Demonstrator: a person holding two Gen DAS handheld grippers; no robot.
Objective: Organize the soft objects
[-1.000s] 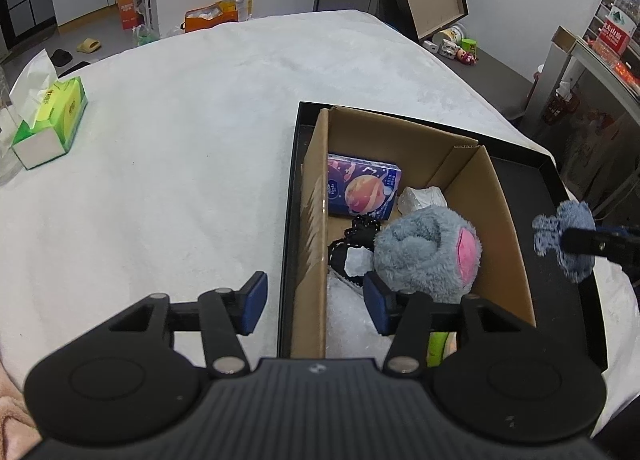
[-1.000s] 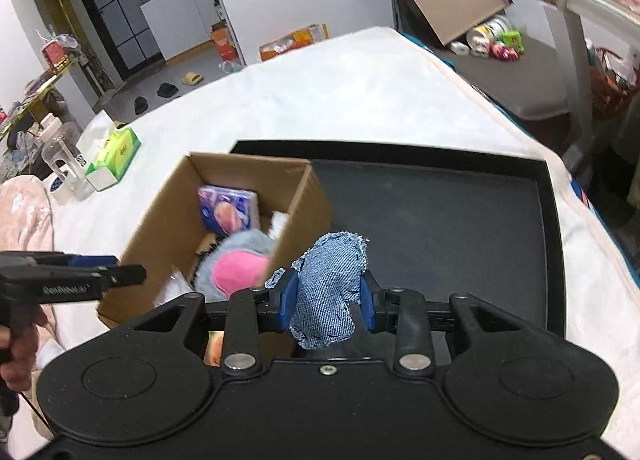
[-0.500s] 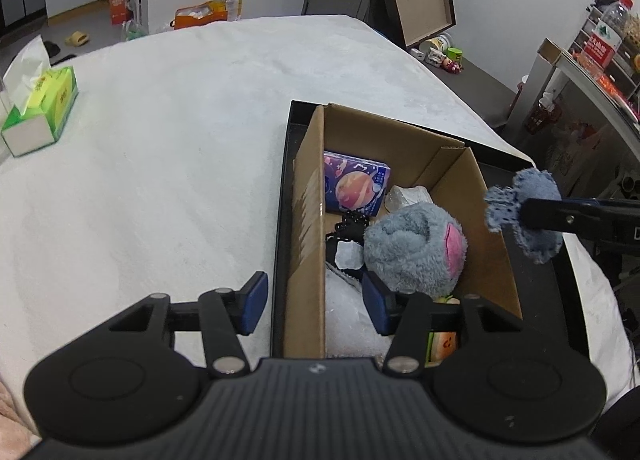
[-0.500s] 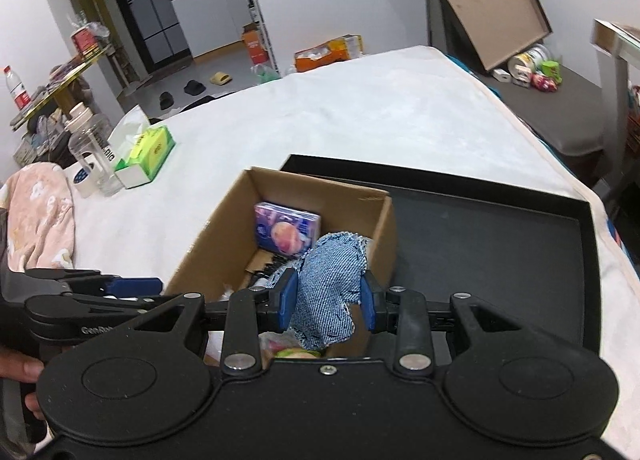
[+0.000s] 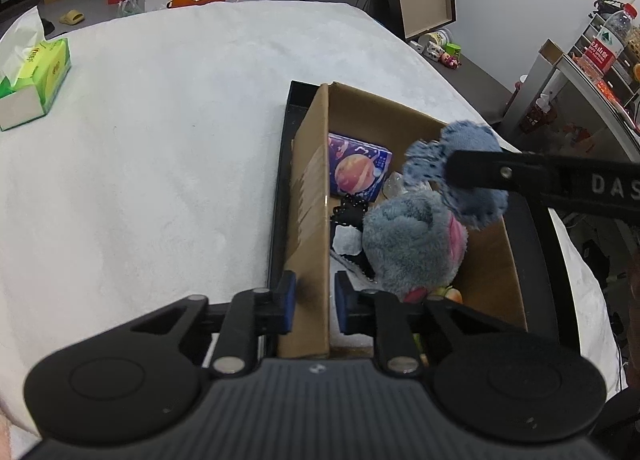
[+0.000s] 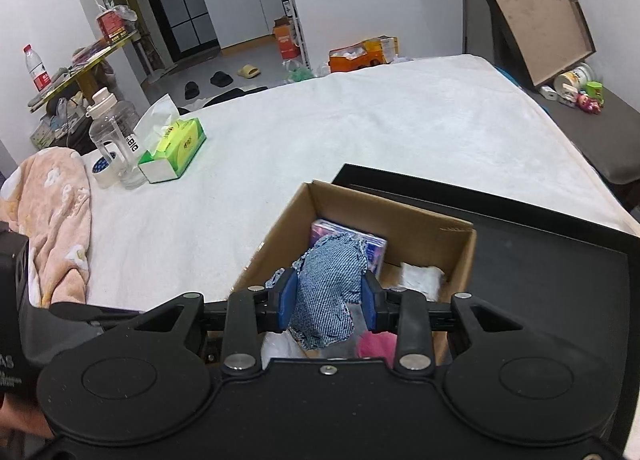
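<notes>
**Right wrist view: denim scrap hanging over the box**

Right gripper [image 6: 327, 302] is clamped on the denim piece [image 6: 328, 292], right above the open cardboard box [image 5: 310, 196] in the black tray [image 6: 540, 260]. Left gripper [image 5: 315, 296] is closing narrow around the box's left wall. Grey plush [image 5: 408, 240] and a tissue pack [image 5: 356, 174] sit inside.

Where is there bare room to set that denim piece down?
Free: the black tray right of the cardboard box, and the white cloth between box and green tissue box. Crowded: inside the box, around the grey plush and purple pack.
</notes>
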